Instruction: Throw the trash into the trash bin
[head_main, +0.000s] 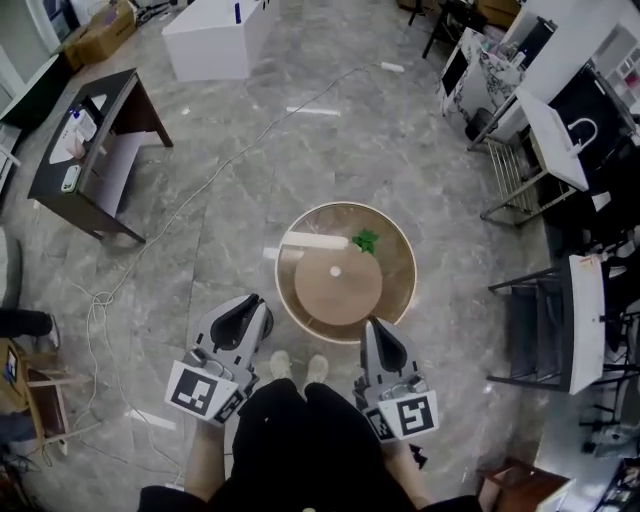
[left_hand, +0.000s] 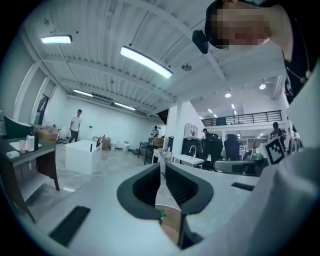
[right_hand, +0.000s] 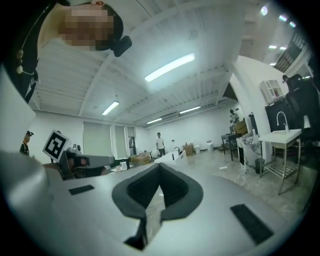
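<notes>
The round tan trash bin (head_main: 346, 207) stands on the grey floor just ahead of my feet. Inside it lie a small green scrap (head_main: 365, 240) and a white strip (head_main: 315, 240). My left gripper (head_main: 251, 304) is held at the bin's near left; its jaws are almost together and hold nothing. My right gripper (head_main: 379, 326) is at the bin's near right edge, shut and empty. The left gripper view (left_hand: 161, 167) looks level across the room, with the bin (left_hand: 169, 222) and the green scrap (left_hand: 161, 214) low between the jaws. In the right gripper view (right_hand: 160, 166) the tips meet.
A dark desk (head_main: 90, 150) stands at the left and a white counter (head_main: 215, 40) at the back. A cable (head_main: 200, 190) runs over the floor. Metal racks and a white sink table (head_main: 555, 140) line the right side. People stand far off in the hall.
</notes>
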